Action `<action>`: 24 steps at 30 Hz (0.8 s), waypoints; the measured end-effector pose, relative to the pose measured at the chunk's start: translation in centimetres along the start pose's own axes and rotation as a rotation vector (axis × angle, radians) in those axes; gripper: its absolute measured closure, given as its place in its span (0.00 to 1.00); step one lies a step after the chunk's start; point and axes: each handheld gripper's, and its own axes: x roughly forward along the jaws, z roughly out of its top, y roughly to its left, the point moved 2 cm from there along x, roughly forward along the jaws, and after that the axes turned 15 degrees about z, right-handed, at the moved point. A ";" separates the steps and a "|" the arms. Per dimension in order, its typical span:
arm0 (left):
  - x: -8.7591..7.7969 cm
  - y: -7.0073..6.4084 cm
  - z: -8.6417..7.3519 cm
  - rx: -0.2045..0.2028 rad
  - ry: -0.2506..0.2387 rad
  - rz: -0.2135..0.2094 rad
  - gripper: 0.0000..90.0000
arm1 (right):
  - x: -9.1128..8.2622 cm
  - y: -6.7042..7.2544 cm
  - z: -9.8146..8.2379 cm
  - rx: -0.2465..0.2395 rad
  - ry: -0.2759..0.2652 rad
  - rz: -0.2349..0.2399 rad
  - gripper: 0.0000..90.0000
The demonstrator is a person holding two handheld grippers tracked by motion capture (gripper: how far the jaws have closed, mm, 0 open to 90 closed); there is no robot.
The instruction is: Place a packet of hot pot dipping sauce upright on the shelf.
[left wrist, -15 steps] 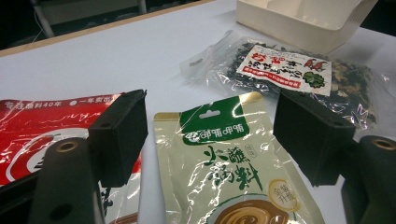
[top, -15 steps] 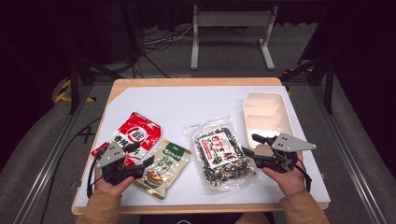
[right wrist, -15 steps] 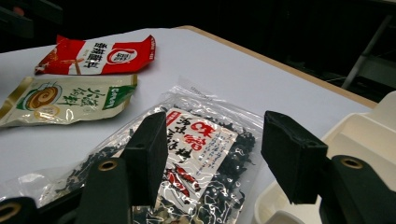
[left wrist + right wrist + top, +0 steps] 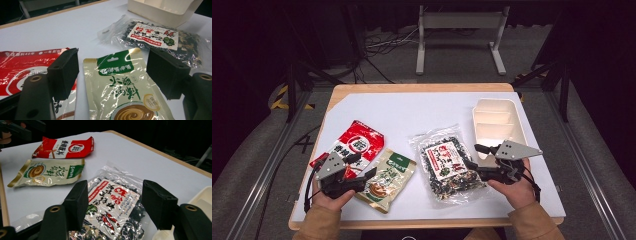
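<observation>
Three packets lie on the white table top [image 4: 422, 112]. A red packet [image 4: 357, 142] is at the left, a beige and green sauce packet [image 4: 387, 182] beside it, and a clear bag of dark dried food [image 4: 447, 162] right of the middle. My left gripper [image 4: 365, 165] stands open at the near left, its jaws apart over the sauce packet [image 4: 120, 87], with the red packet [image 4: 22, 65] at its left. My right gripper [image 4: 474, 157] is open too, its jaws straddling the right edge of the clear bag [image 4: 110, 197] without pressing on it.
A cream divided tray [image 4: 497, 122] stands at the right, just behind the right gripper, and looks empty. The table has a wooden rim [image 4: 412, 87]. Dark floor, cables and a metal stand lie beyond the far edge.
</observation>
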 end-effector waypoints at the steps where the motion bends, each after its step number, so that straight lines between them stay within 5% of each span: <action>1: -0.1 0.1 0.0 0.003 -0.002 0.003 0.29 | 0.2 0.1 0.2 -0.001 0.000 0.006 0.42; 24: -2.0 0.7 -1.2 -0.030 0.008 0.058 0.29 | 5.6 1.1 4.2 -0.072 0.060 0.138 0.35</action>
